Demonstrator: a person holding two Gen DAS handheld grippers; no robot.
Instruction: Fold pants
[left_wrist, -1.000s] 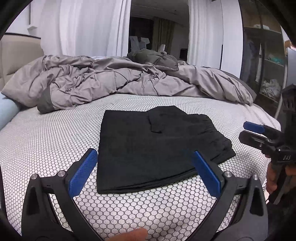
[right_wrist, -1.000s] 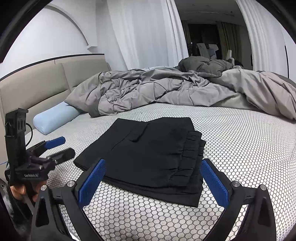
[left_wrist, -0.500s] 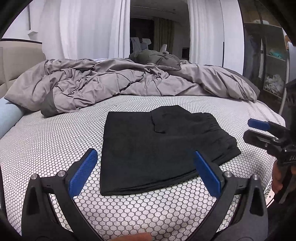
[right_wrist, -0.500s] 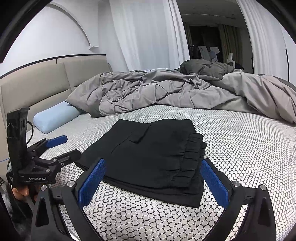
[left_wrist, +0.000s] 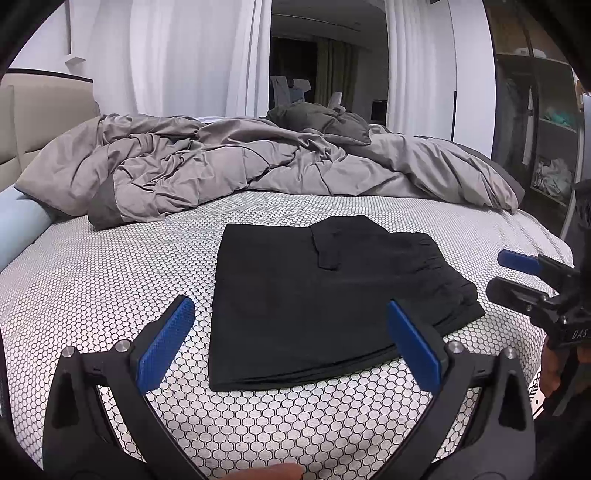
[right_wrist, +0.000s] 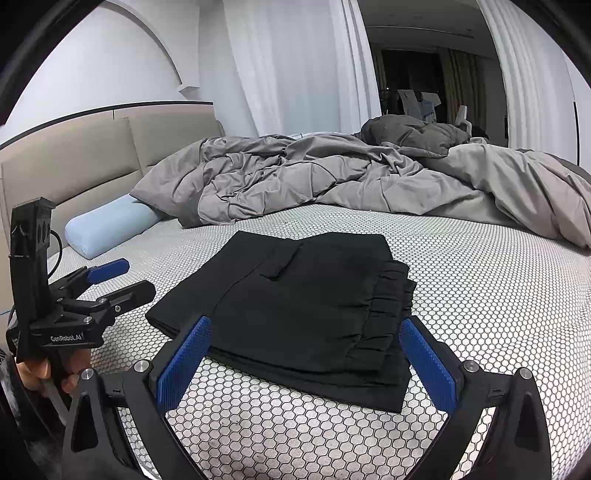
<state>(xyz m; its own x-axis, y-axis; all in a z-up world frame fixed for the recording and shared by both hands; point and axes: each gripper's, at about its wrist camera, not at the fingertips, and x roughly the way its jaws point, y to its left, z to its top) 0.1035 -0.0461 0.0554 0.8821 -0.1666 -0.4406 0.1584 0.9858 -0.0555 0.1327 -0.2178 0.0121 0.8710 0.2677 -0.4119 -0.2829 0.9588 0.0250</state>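
So the pants (left_wrist: 325, 306) are sitting mid-frame in the left wrist view as a flat black rectangle, already folded into a stack of layers on the honeycomb-print bed (left_wrist: 110, 280), gathered waistband (right_wrist: 384, 314) toward the right of both frames. Looks pretty much done to me.

The left gripper (left_wrist: 291, 343) hangs at the bottom of its frame, 2 blue pads spread wide with nothing between them, the near folded edge straight ahead. The right gripper (right_wrist: 306, 358) is the same: spread apart, empty, sitting over the near waistband corner.

The stack's long edge runs left-right across both views, so if another fold is coming, each gripper takes its own near corner; they look about equally close. Grey duvet (left_wrist: 258, 166) is bunched up well behind.
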